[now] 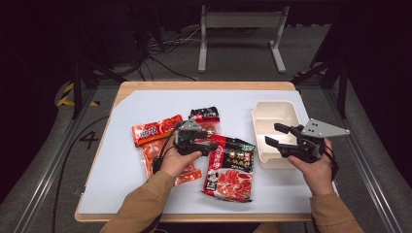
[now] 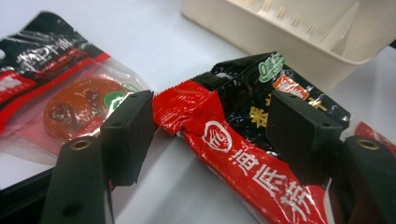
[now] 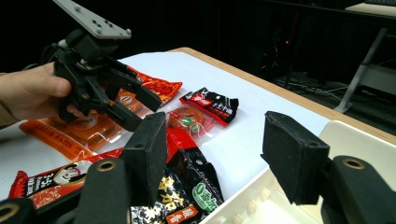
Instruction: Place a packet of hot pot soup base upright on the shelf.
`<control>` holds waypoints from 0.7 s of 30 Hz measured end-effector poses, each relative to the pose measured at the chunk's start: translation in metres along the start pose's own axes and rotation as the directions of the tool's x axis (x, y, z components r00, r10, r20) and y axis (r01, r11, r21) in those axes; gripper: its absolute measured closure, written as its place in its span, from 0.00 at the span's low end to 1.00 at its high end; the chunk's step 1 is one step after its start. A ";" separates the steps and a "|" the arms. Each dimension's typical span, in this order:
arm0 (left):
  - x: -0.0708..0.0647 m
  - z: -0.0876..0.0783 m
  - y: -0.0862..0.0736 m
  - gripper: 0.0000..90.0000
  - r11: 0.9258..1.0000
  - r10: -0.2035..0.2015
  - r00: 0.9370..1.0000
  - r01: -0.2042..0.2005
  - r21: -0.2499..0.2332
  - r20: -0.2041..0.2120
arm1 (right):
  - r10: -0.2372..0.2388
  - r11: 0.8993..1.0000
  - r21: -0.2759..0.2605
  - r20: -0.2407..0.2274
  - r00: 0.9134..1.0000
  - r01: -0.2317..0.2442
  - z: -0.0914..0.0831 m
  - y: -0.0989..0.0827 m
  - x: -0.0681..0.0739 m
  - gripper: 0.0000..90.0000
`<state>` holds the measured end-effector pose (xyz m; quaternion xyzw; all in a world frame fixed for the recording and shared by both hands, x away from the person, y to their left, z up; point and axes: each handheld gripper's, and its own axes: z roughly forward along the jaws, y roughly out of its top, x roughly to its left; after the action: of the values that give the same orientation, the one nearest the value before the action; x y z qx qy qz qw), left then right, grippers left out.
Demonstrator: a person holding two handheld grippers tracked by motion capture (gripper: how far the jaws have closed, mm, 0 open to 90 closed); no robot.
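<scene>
A large red and black food packet [image 1: 229,167] lies flat at the table's middle front. My left gripper [image 1: 206,145] hangs low over its top left corner. In the left gripper view the open jaws [image 2: 215,135] straddle the packet's [image 2: 243,154] crumpled upper edge, and I see no clear press from the pads. My right gripper [image 1: 272,134] is held open over the near end of a cream tray [image 1: 277,114], with nothing between its jaws [image 3: 215,158]. The right gripper view shows the left gripper [image 3: 140,107] across the table.
A small black and red packet [image 1: 205,119] with a clear window lies behind the large one. An orange packet [image 1: 155,130] lies to the left, partly under the left hand. The tray has a divider and looks empty. Cables and a metal stand sit on the floor beyond the table.
</scene>
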<state>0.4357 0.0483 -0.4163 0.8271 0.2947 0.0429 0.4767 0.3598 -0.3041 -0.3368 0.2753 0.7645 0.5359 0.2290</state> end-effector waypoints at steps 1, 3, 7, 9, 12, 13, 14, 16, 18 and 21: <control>0.000 0.006 0.001 0.36 1.000 -0.008 1.000 0.008 0.021 -0.009 | 0.002 1.000 0.001 -0.003 1.000 -0.002 0.000 0.000 0.000 0.45; 0.000 0.011 0.002 0.36 0.999 -0.013 1.000 0.014 0.039 -0.020 | 0.001 1.000 0.001 -0.001 1.000 -0.001 0.000 0.000 0.000 0.45; 0.001 0.019 0.005 0.37 0.997 -0.006 0.999 0.010 0.082 -0.042 | 0.003 1.000 0.001 -0.005 1.000 -0.003 0.000 0.000 0.000 0.45; 0.004 0.023 0.006 0.37 0.994 -0.020 0.999 0.024 0.110 -0.040 | 0.005 1.000 -0.002 -0.004 1.000 -0.005 -0.001 -0.001 -0.001 0.45; 0.005 0.026 0.006 0.37 0.992 -0.017 0.999 0.023 0.120 -0.050 | 0.009 1.000 -0.001 -0.004 1.000 -0.009 -0.002 -0.001 -0.001 0.45; 0.006 0.028 0.006 0.37 0.991 -0.020 0.998 0.027 0.129 -0.052 | 0.009 1.000 -0.001 -0.004 1.000 -0.009 -0.002 -0.001 -0.001 0.45; 0.006 0.029 0.006 0.37 0.990 -0.024 0.998 0.032 0.137 -0.056 | 0.011 1.000 -0.003 -0.004 1.000 -0.011 -0.002 -0.001 -0.001 0.45; 0.008 0.032 0.007 0.38 0.988 -0.023 0.998 0.031 0.152 -0.053 | 0.012 1.000 -0.004 -0.004 1.000 -0.012 -0.003 -0.001 -0.002 0.45; 0.008 0.034 0.008 0.39 0.986 -0.023 0.999 0.030 0.161 -0.049 | 0.013 1.000 -0.005 -0.004 1.000 -0.013 -0.004 -0.001 -0.002 0.45; 0.008 0.036 0.008 0.42 0.985 -0.024 0.999 0.031 0.170 -0.043 | 0.012 1.000 -0.002 -0.004 1.000 -0.012 -0.004 -0.001 -0.002 0.45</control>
<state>0.4589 0.0222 -0.4314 0.8597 0.3182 0.0278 0.3986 0.3590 -0.3083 -0.3365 0.2783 0.7629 0.5386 0.2245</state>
